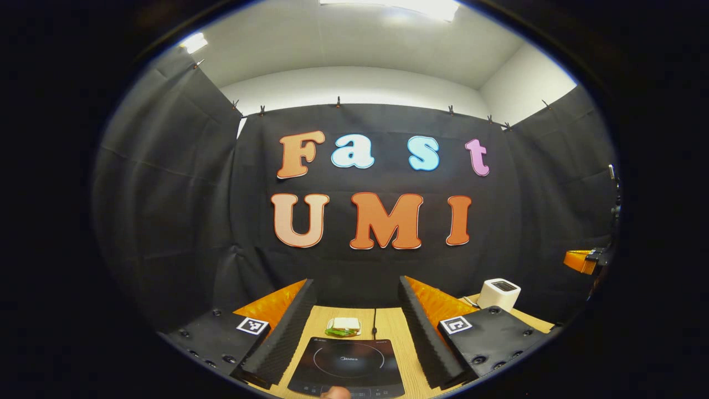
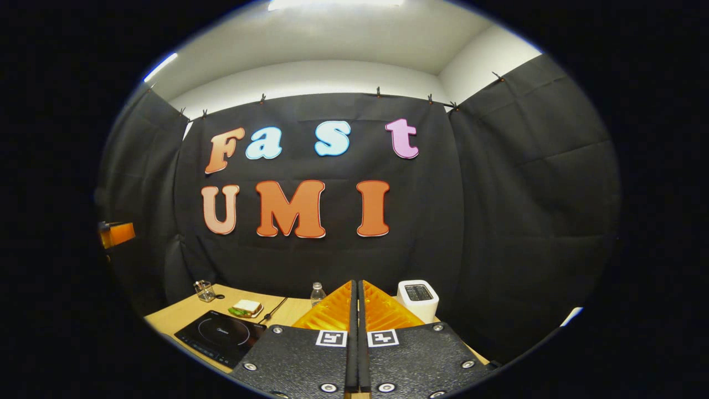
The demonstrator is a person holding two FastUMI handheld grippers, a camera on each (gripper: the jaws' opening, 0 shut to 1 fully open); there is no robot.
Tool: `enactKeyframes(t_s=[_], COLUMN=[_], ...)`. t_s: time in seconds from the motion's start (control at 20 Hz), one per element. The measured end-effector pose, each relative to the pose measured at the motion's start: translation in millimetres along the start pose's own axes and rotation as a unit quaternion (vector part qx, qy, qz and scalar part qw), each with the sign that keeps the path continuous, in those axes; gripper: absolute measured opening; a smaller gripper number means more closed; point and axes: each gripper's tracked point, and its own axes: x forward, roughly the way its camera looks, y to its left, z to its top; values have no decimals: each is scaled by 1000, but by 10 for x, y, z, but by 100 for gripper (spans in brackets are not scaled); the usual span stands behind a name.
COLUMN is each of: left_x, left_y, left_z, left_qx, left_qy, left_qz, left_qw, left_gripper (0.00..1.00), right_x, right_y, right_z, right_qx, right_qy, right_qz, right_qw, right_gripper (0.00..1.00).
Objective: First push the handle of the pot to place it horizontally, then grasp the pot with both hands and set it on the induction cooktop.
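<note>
Left gripper (image 1: 354,327): fingers spread wide apart, nothing between them, holding nothing; held above the table.
Left fingers (image 1: 279,338): ribbed inner pads face each other across the gap; a square marker tag sits on each finger base.
Induction cooktop (image 1: 348,366): dark glass slab lying flat on the wooden table (image 1: 396,332), seen straight through the left gap; ring mark in the middle, control strip on the near edge.
Small rounded thing (image 1: 335,393): pale, at the very bottom edge over the cooktop's near side; cannot tell what it is.
Sandwich (image 1: 343,326): on a small plate just behind the cooktop, apart from it.
Cable (image 1: 375,324): thin dark line running over the table just beside the sandwich, toward the back.
Toaster (image 1: 498,293): white, upright, far right on the table near the cloth wall.
Right gripper (image 2: 357,332): fingers pressed together along their full length, no gap, nothing clamped; also visible at the right edge of the left gripper view.
Right gripper view surroundings: cooktop (image 2: 220,334) low left of the fingers, sandwich (image 2: 247,307) behind it, glass cup (image 2: 204,290) at the far left of the table (image 2: 171,318), clear bottle (image 2: 317,293) just left of the fingertips, toaster (image 2: 418,299) just right of them.
Pot: cannot tell where it is.
Obstructions: closed right fingers block the table strip directly ahead.
</note>
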Motion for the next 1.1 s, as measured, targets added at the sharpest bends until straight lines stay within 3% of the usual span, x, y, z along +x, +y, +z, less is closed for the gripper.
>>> enactKeyframes(t_s=[0.55, 1.1], left_x=[-58, -37], left_y=[-56, -1], left_z=[-14, -165], left_qx=[-4, -10], left_qy=[-1, 12], left_qz=[-14, -16], left_qw=[1000, 1000], left_gripper=[97, 97], right_x=[-108, -216], right_y=[346, 399], right_z=[-834, -1836], right_qx=[-6, -4], right_qy=[56, 136], right_qz=[36, 36], right_qw=[998, 990], right_gripper=[0, 0])
